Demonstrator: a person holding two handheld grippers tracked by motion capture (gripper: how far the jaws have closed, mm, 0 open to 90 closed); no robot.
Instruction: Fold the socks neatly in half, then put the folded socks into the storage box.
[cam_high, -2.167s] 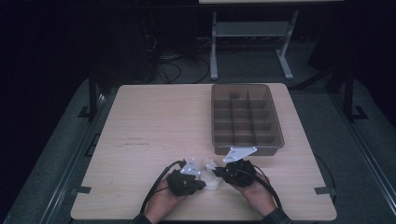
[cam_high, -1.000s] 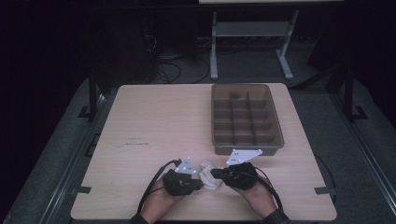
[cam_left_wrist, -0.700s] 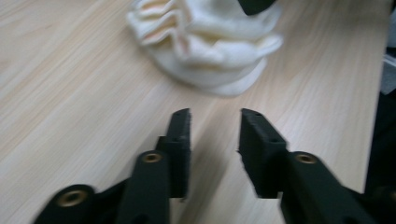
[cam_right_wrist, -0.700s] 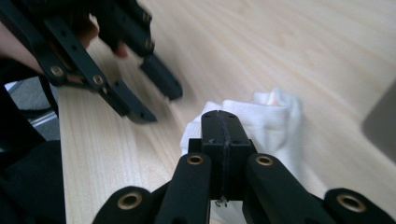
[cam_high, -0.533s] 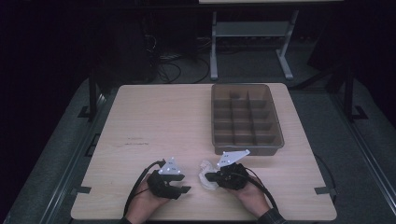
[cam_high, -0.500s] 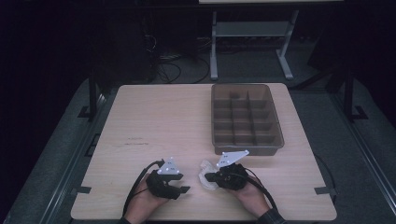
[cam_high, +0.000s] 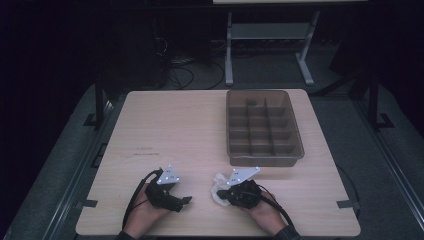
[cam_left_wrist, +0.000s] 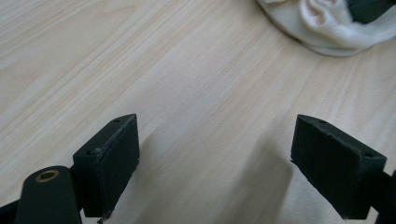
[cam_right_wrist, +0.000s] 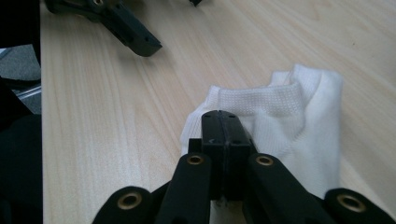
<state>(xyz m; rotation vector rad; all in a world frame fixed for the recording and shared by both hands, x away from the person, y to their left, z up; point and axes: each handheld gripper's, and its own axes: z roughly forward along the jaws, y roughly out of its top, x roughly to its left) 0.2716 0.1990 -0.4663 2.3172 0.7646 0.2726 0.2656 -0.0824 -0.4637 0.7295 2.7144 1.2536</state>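
1 cloth, 1 tray, 2 claws, 1 surface.
The count: 1 white cloth (cam_high: 218, 189), crumpled into a single bundle; 1 brown divided tray (cam_high: 262, 127), with 12 compartments in 3 columns of 4; 2 hand-held claws, 1 left claw (cam_high: 186, 201) and 1 right claw (cam_high: 223, 195); and 1 wooden surface (cam_high: 175, 120) carrying it all.

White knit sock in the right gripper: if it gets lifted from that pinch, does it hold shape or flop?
The white knit sock lies crumpled in soft folds, so it will probably droop from the right gripper, whose jaws are shut on its edge. It looks thin and likely light. The textured knit should resist slipping, and it may drag on the pale wooden table.
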